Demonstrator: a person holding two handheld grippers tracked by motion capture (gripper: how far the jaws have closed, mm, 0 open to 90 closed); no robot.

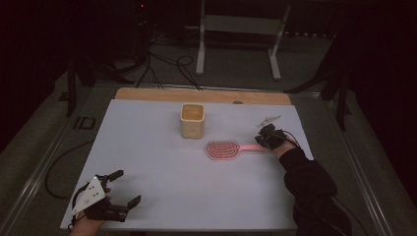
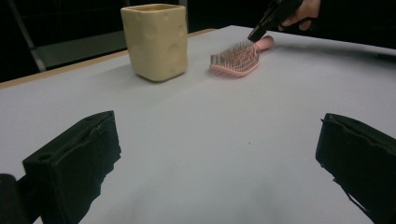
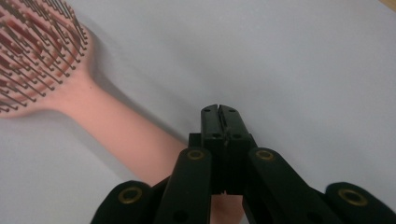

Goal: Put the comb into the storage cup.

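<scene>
So the right tool (image 1: 266, 138) has its jaws pressed flat together with nothing between them, you can see the two black halves meeting in the right gripper view, and it's hovering right over the handle end of the pink hairbrush (image 1: 230, 149), so close I can't tell if it's actually touching. The brush is the thing here: salmon-pink plastic, oval head with open slots running lengthwise, packed with thin dark bristles that point up, and a plain rounded handle (image 3: 126, 135) that tapers out of the head. It lies flat on the desk (image 1: 162, 182), right of centre, head toward the middle and handle sticking out toward the right tool. From the left gripper view you get it side-on and the bristles (image 2: 238, 51) stand up like a little thicket, with the right tool angled down at the handle tip. Just beside the brush head, a bit further back on the desk, sits a cream-yellow cup (image 1: 192, 120), squarish with rounded corners and shallow dimples in its sides, open on top, upright, not touching the brush. The left tool (image 1: 123, 189) is way off at the near left corner of the white desk, jaws spread wide, nothing between them, well apart from everything else
</scene>
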